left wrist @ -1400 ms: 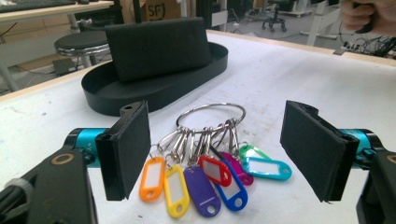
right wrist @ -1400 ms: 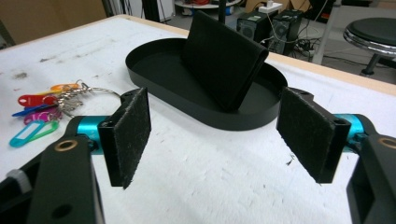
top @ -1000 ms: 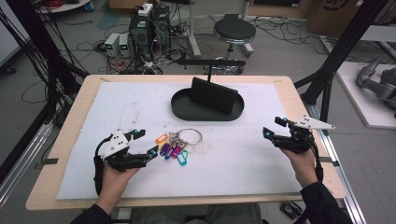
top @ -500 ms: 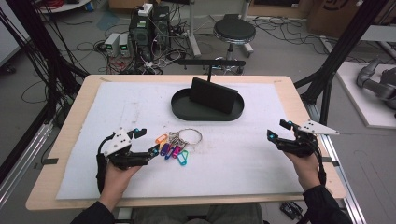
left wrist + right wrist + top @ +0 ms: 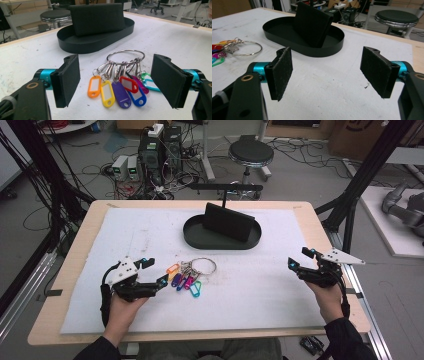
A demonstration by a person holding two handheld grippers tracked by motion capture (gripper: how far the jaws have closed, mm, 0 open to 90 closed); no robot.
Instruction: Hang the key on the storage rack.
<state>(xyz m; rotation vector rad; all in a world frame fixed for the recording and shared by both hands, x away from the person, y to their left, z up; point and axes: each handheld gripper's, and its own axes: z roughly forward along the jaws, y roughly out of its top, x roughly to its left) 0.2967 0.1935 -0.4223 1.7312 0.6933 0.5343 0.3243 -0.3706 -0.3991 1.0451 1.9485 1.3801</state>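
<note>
The left gripper [image 5: 152,272] is spread wide, with the keys [image 5: 187,276] just at its 3 o'clock; it should go low and pinch the tags [image 5: 117,90] firmly.

Both grippers black w/ teal barrels behind flat black foam pads [image 5: 68,80]. Left gripper [image 5: 153,271] has white top plate, right gripper [image 5: 299,258] grey three-cornered plate. Dark sleeves.
</note>
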